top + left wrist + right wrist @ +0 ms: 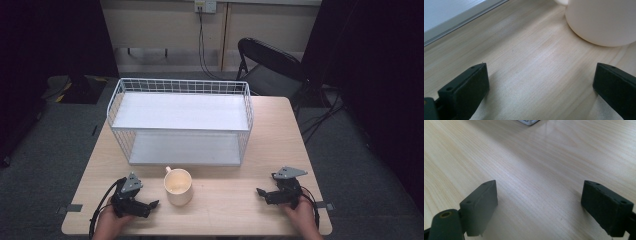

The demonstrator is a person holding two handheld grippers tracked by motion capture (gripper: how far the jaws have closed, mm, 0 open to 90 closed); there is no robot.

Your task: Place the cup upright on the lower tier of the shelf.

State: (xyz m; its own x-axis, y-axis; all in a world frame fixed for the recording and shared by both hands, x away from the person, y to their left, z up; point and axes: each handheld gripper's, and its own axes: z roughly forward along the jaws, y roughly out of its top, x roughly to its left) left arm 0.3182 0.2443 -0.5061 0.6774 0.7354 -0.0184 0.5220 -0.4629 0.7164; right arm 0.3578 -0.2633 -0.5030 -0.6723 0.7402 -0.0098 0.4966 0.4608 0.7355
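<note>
The cream mug (178,186) stands near the counter's (235,200) front edge, just right of the left tongs (151,204), both tongs released, the right tongs (261,192) well apart. Best to straddle the mug's wall squarely. Pale wood counter; white wire rack (181,121) behind; dark room

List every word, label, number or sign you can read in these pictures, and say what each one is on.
None can be read: the mug, the wire rack, the table and both grippers bear no legible text.
The wall socket may carry marks, but they are too small and blurred to tell.
</note>
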